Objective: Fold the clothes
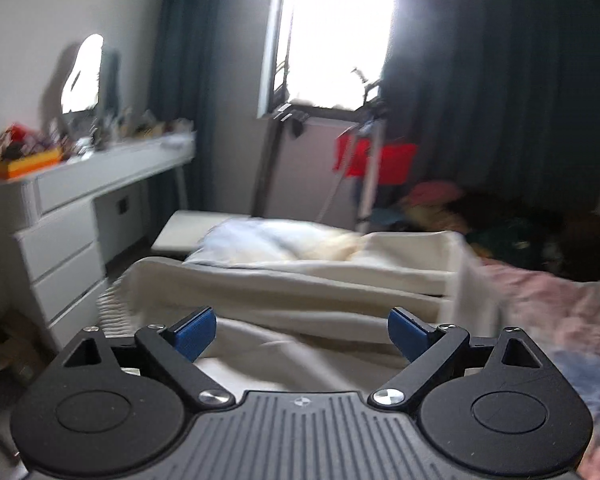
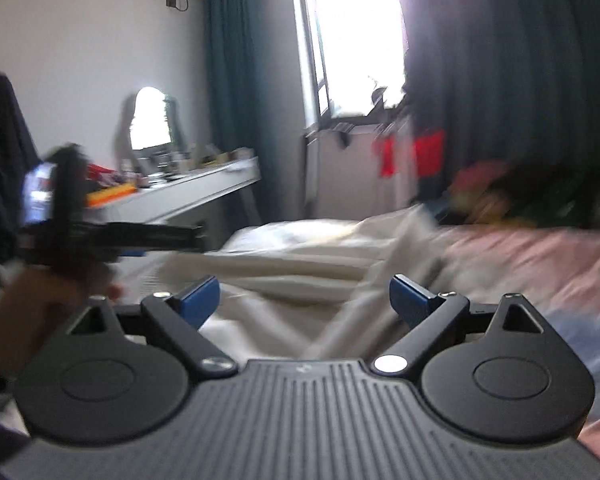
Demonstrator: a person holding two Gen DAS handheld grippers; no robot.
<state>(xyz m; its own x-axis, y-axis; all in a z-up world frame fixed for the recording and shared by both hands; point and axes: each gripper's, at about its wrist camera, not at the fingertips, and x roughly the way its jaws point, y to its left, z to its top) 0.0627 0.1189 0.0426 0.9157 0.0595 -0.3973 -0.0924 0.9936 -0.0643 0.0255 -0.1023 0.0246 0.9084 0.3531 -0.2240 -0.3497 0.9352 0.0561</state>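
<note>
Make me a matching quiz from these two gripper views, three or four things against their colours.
Things:
1. curtains
2. dresser
3. hanging garment
4. gripper pads

Colours:
A. red
B. blue
C. white
D. dark teal

Pairs: 1-D, 2-C, 3-A, 4-B

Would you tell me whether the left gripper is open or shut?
Open: the left gripper's blue fingers stand wide apart, with nothing clamped between them.
</note>
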